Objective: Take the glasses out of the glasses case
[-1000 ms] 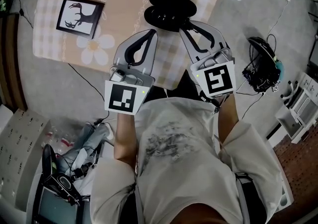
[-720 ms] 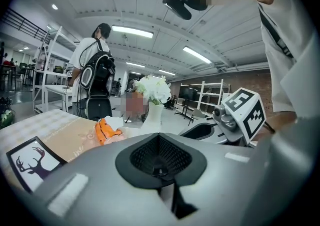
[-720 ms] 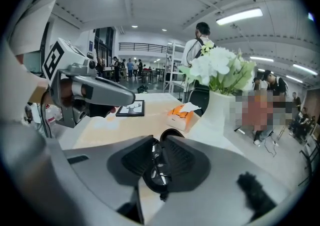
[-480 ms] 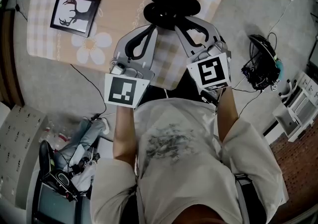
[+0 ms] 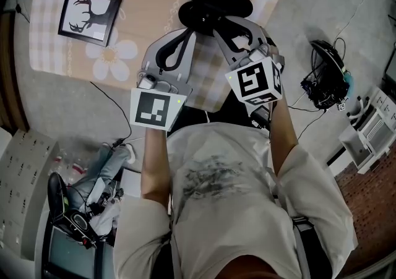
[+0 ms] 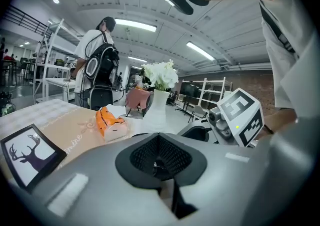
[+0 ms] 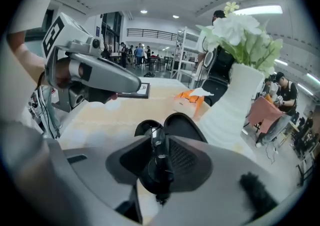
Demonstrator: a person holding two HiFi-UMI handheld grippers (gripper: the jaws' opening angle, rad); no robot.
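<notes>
My R gripper point(image 5: 218, 24) has tilted up, pinching glasses point(image 7: 157, 162) at the glasses case point(image 5: 213, 0); L gripper point(image 5: 187, 35) pressed together, empty. I'd lift straight, slow.

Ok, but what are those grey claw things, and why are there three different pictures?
The grey claws are hand-held grabbers, not a robot: a person holds one in each hand. The top-down picture comes from a camera on the person's head. The other two come from small cameras riding on each grabber, looking along its fingers.

On the beige daisy-print tablecloth are an open black glasses case, a framed black-and-white deer picture, an orange packet and a white vase of white flowers.

The left gripper has its fingers closed on nothing. The right gripper has its fingers pinched on a pair of black glasses, right by the open case.
</notes>
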